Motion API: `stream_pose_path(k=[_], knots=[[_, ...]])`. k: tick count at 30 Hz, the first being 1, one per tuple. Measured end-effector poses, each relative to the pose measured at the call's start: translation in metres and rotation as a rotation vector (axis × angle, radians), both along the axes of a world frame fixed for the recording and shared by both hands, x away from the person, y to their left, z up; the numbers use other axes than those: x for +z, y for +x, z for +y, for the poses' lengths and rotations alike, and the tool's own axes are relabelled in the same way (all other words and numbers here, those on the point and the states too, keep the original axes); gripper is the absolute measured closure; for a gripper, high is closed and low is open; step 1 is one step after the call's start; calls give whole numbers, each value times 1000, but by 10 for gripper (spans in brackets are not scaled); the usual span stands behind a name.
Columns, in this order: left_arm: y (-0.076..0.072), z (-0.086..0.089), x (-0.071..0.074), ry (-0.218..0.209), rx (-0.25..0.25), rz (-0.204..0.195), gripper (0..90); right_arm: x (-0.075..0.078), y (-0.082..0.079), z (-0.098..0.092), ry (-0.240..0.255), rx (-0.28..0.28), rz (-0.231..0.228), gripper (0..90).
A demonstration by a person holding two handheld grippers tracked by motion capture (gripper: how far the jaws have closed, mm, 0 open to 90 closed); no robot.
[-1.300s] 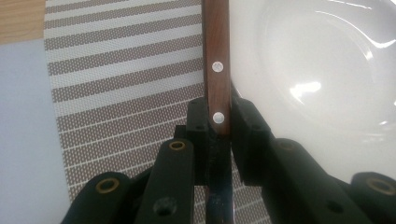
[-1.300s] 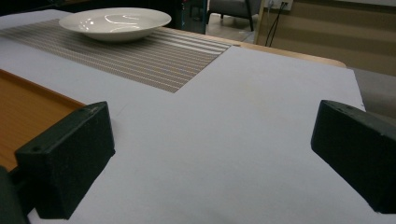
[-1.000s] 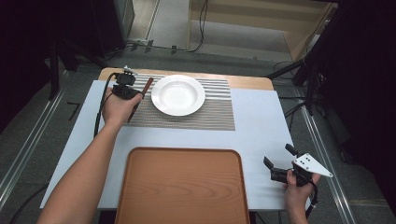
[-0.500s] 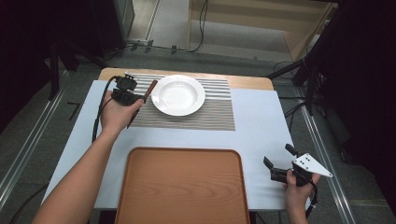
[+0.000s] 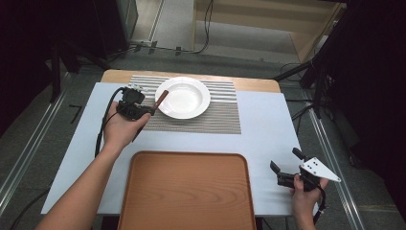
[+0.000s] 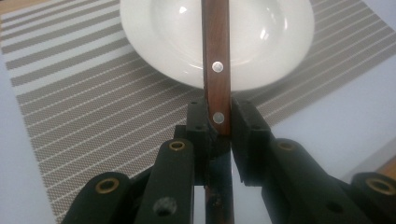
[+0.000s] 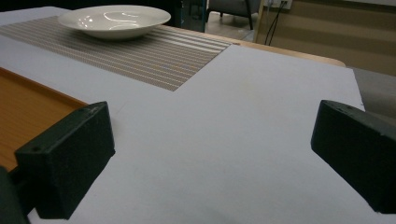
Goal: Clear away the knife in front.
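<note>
Left tool (image 5: 143, 111), upper left of high view, pinching wooden-handled utensil (image 6: 216, 56) — handle end over rim of white plate (image 5: 184, 97) on striped mat (image 5: 220, 117). Tray (image 5: 186, 191) at bottom centre bare. Right tool (image 5: 283, 167), lower right, spread, idle above surface (image 5: 268, 129). Goal unstated — utensil lifted, not yet placed.

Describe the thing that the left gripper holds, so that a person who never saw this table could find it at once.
Start from the striped mat at the far side of the table and find the white plate on it. At the plate's left edge the left gripper is clamped on a slim brown wooden handle. Its two silver rivets set it apart; no other utensil is near.
</note>
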State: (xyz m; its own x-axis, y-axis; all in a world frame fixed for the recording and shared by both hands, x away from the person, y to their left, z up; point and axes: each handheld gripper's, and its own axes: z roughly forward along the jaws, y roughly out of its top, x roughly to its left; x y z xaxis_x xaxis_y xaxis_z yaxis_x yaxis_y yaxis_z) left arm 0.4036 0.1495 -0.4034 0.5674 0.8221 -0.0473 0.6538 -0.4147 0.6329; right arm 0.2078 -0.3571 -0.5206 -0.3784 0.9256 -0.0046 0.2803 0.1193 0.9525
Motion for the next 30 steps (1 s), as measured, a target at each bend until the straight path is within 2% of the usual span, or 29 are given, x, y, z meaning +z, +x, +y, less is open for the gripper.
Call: stream_pose_path(k=[13, 19, 23, 30], knots=[[-34, -6, -7, 0, -57, -9, 765, 0, 0, 0, 2, -1, -1, 0], [-46, -7, -8, 2, -73, -17, 765, 0, 0, 0, 1, 0, -1, 0], [-59, -8, -12, -8, -81, -16, 765, 0, 0, 0, 2, -1, -1, 0], [-78, -9, -15, 1, -100, -23, 765, 0, 0, 0, 2, 0, -1, 0]])
